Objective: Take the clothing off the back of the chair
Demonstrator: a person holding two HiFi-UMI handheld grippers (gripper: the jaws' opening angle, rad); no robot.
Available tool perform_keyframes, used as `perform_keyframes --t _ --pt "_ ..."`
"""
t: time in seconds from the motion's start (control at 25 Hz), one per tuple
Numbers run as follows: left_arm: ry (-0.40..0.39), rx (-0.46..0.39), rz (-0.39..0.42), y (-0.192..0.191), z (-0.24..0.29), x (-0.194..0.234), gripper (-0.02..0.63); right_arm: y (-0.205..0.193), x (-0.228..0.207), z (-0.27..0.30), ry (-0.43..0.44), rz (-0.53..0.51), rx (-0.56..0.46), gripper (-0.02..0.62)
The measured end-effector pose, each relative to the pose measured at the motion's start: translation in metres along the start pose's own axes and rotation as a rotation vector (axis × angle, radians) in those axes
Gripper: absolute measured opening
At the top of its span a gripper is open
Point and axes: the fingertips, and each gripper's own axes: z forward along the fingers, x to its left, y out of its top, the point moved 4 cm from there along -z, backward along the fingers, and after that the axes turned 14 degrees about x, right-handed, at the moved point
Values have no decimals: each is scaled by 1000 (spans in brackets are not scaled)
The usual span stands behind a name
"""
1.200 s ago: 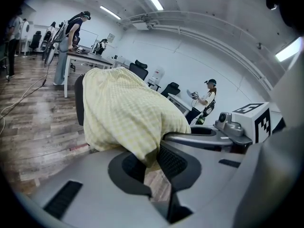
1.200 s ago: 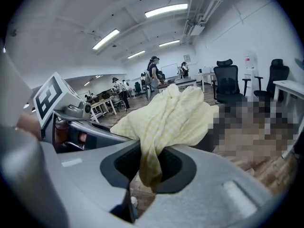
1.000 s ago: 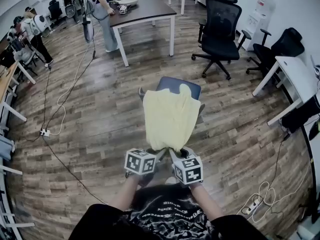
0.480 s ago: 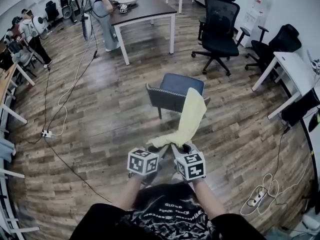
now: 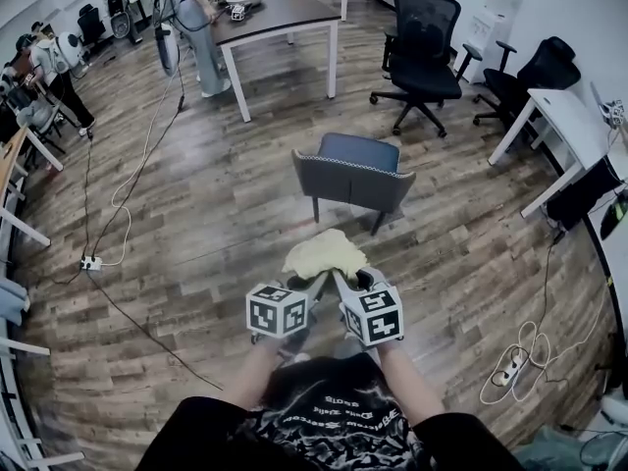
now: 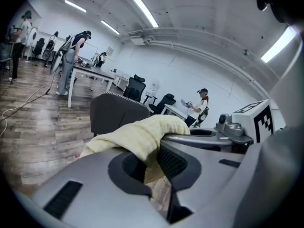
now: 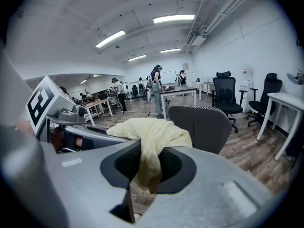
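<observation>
The left gripper (image 5: 312,287) and the right gripper (image 5: 345,285) are each clamping 1 edge of the yellow garment (image 5: 324,253), bunching it together, seemingly so it is hanging clear of the grey chair (image 5: 353,183) beyond.

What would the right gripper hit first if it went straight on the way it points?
Probably the grey chair, beyond the yellow clothing the right gripper holds; depth is unclear.

A large open-plan office.
Behind the grey chair (image 5: 353,170) stand black swivel chairs (image 5: 422,37) and a brown table (image 5: 280,13); a white desk (image 5: 564,126) is to its right, and cables (image 5: 145,155) trail over the wood floor (image 5: 226,234) to its left.
</observation>
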Motion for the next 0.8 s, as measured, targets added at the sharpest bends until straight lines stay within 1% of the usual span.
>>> perform_keyframes --t 0.32,0.44,0.6,0.8 --pt "8 1 20 -31 -30 1 51 -21 38 -7 -8 50 -17 69" --pt "40 -10 28 -42 -36 3 51 -32 49 -9 -8 68 -14 70" --pt "44 -29 13 -53 -38 -1 51 -43 56 -15 -38 57 -9 69" --pt "67 -23 35 -60 -40 -7 51 -53 58 -21 -35 97 -14 71"
